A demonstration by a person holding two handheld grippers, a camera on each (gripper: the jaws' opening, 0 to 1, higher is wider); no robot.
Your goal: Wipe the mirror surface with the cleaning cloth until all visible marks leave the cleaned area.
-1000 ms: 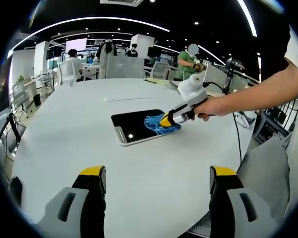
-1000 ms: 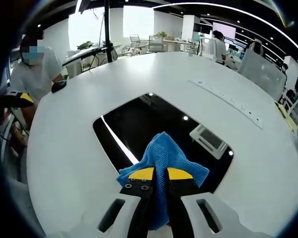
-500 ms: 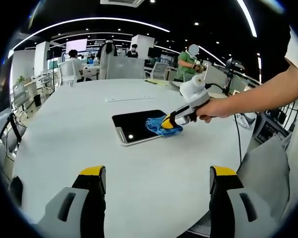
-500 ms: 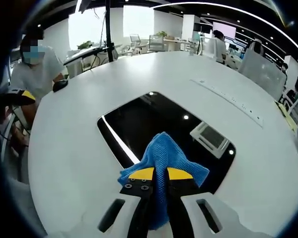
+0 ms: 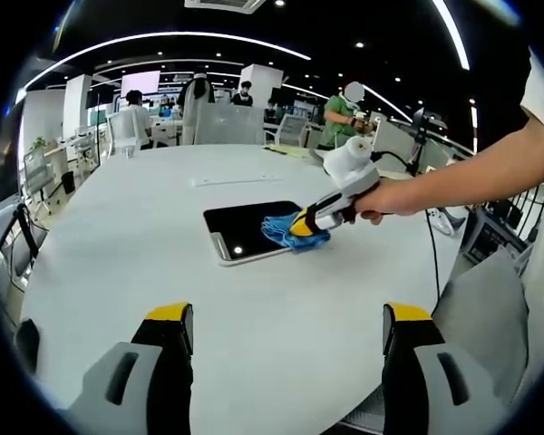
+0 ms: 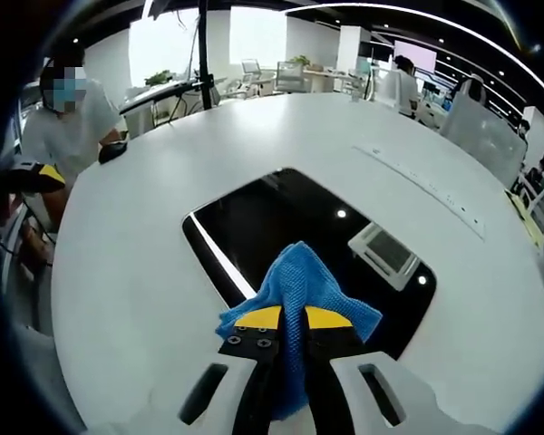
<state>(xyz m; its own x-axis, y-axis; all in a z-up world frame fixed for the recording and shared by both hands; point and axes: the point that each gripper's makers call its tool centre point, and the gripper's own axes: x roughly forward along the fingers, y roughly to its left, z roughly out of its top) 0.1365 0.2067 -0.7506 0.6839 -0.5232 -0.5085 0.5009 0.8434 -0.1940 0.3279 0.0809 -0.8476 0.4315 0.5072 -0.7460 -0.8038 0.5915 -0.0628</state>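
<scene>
Right gripper [image 6: 292,319] clenched on blue woven cleaning cloth [image 6: 295,283], pressing it onto dark rectangular mirror [image 6: 281,227] for wiping; left gripper [image 5: 286,340] released, parked near mirror.

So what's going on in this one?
A person is wiping a dark mirror lying flat on a white table. The right hand-held gripper is shut on a blue cleaning cloth, pressing it onto the mirror's near edge. The left hand-held gripper hangs open above the table, holding nothing.
</scene>
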